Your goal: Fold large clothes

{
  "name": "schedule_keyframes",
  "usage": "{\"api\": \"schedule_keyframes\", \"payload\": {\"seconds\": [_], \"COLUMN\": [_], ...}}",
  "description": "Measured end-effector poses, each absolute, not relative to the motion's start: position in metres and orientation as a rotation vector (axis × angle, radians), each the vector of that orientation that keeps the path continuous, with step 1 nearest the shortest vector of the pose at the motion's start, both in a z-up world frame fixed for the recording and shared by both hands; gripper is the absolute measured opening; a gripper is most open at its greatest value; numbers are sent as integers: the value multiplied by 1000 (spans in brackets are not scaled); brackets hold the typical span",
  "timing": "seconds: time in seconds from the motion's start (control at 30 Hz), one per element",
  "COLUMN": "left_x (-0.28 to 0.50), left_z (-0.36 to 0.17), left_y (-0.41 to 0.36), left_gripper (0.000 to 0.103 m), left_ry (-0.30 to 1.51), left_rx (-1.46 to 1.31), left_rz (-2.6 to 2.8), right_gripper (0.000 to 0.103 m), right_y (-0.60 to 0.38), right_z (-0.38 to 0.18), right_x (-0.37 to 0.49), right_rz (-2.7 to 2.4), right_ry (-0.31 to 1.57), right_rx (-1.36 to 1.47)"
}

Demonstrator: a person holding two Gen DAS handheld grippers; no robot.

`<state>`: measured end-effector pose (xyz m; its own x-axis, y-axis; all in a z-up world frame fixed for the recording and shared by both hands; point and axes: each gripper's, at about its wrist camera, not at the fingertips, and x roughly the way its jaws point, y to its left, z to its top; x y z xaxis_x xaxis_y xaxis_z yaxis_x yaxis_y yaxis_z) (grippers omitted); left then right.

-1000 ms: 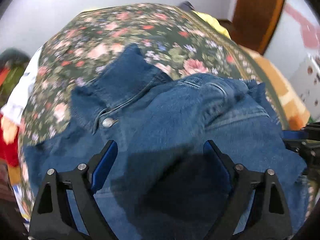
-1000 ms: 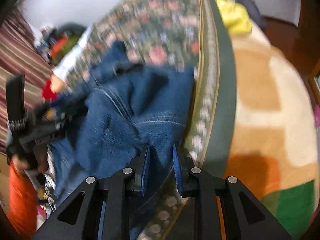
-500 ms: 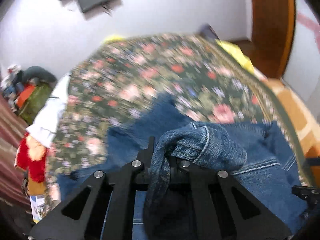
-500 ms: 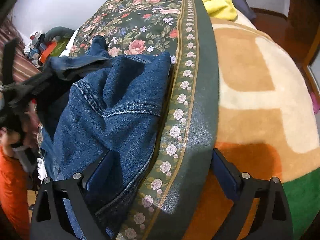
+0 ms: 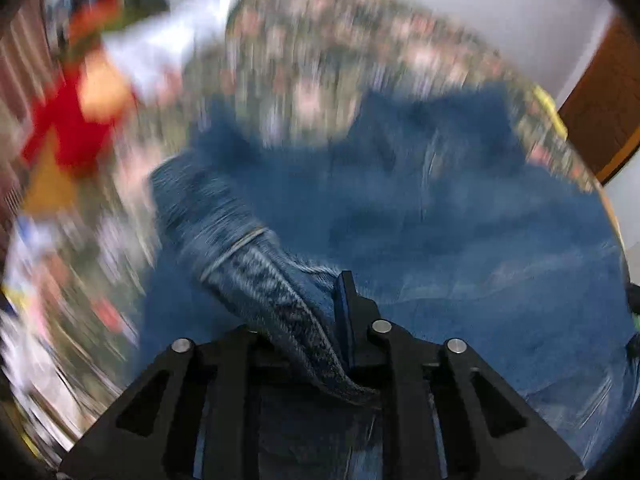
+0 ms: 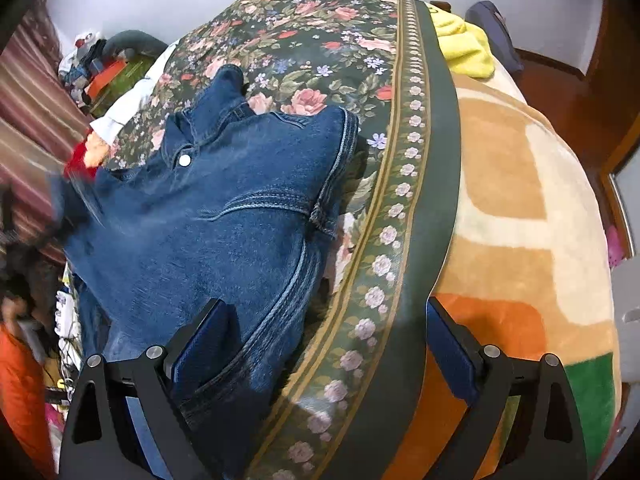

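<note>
The denim jacket lies on the floral bedspread, near the bordered edge that meets the orange blanket, its long axis running from the collar, farther up the bed, back toward the grippers. The left gripper has a bunched fold of denim between its jaws, which are easing open. The right gripper stands wide and empty over the hem edge, so the left is the one holding cloth to carry over.
</note>
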<state>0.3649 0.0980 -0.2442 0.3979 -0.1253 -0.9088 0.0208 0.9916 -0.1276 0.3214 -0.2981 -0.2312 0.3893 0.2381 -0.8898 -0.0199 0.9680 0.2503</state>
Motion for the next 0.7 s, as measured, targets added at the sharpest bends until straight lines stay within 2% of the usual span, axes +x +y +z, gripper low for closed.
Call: {"api": "schedule_keyframes", "payload": {"seconds": [0.07,0.13,0.17,0.23,0.33,0.37,0.4,0.43,0.6,0.7], "left_x": [358,352,350,352,359,358,360,361,347,348], "left_z": [-268,-269,-268,-260,-249,-243,-238,-233,-205,-213], "left_y": [107,114,115,121,126,131,130,130,144,153], "left_gripper": [30,35,46,54,52,36,25,23,23,41], "left_ry": [1205,1165,1152,1111,1070,1050,1034,1019,883,912], "left_rx": [-191,-254,-275,-327,-322,-301,-248,-202,-128,-60], "left_rz": [-124,-155,-165,-173,-138,-114,-81,-63,-49,35], "right_gripper": [95,95,95,95,95,95,95,95,95,95], "right_y": [-298,-299,-299,-299,-298,-297,-297,-296,-288,-283], "right_z": [-229,-227,-226,-224,-221,-220,-218,-216,-209,-211], "right_x": [319,317,315,313,313,313,314,314,319,323], "right_rz": [163,156,154,147,139,138,139,141,156,156], "right_ry": [1168,1172,1172,1173,1171,1169,1164,1157,1128,1134], "right_rx": [233,244,244,240,245,249,256,263,270,271]}}
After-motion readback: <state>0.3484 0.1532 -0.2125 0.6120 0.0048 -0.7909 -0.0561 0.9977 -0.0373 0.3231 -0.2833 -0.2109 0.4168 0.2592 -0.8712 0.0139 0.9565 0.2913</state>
